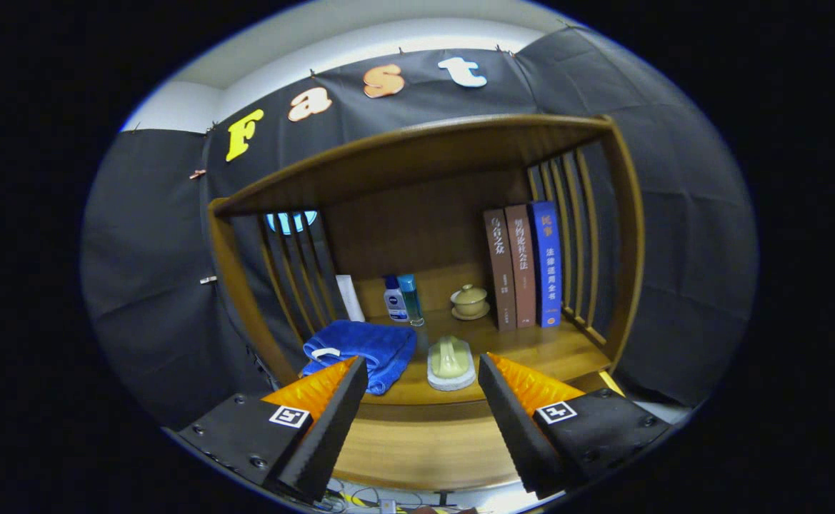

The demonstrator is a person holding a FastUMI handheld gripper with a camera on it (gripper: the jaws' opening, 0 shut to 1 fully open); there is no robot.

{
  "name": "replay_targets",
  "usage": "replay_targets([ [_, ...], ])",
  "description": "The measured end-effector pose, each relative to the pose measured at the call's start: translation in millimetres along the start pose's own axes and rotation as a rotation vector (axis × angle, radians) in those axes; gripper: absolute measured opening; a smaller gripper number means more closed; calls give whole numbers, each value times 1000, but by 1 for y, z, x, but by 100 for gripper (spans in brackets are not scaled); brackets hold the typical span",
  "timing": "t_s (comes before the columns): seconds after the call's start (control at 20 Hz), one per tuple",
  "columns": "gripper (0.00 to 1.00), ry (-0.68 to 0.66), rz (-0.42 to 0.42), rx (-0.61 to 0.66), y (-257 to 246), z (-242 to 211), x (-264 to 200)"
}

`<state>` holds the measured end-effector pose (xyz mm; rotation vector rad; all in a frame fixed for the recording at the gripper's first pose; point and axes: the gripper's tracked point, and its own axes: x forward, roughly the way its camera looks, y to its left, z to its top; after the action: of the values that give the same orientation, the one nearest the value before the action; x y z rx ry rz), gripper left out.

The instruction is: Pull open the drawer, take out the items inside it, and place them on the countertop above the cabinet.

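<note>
My gripper (423,375) is open, its two fingers spread wide with nothing between them. Beyond the fingers stands a wooden cabinet whose countertop (531,350) runs across just ahead. A pale scrub brush (451,363) with a white base lies on the countertop, straight ahead between the fingers. A folded blue towel (363,348) lies on the countertop by the left finger. Below the countertop edge I see a plain wooden front panel (417,442); whether it is the drawer front I cannot tell, and no handle shows.
At the back of the countertop stand two small bottles (403,298), a lidded tan cup on a saucer (469,302) and three upright books (524,265). Slatted wooden sides (296,264) and a wooden top shelf (417,153) enclose the space. Cables lie on the floor below.
</note>
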<state>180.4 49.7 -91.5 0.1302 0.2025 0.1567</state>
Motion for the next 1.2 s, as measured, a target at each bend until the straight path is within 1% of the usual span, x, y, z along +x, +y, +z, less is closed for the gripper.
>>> replay_targets([
  [0.1, 99, -62, -11, -23, 2, -10, -28],
  [0.2, 99, -74, -19, -39, 4, -34, -55],
  [0.4, 99, -92, -61, -127, 0, -83, -81],
  [0.5, 99, -99, -66, -137, 2, -109, -86],
  [0.65, 99, -66, -59, -106, 1, -151, -86],
  [0.9, 99, -2, -54, -109, -3, -208, -69],
  [1.05, 99, 28, -61, -140, -1, -231, -57],
  [1.2, 99, 45, -83, -157, -10, -249, -44],
])
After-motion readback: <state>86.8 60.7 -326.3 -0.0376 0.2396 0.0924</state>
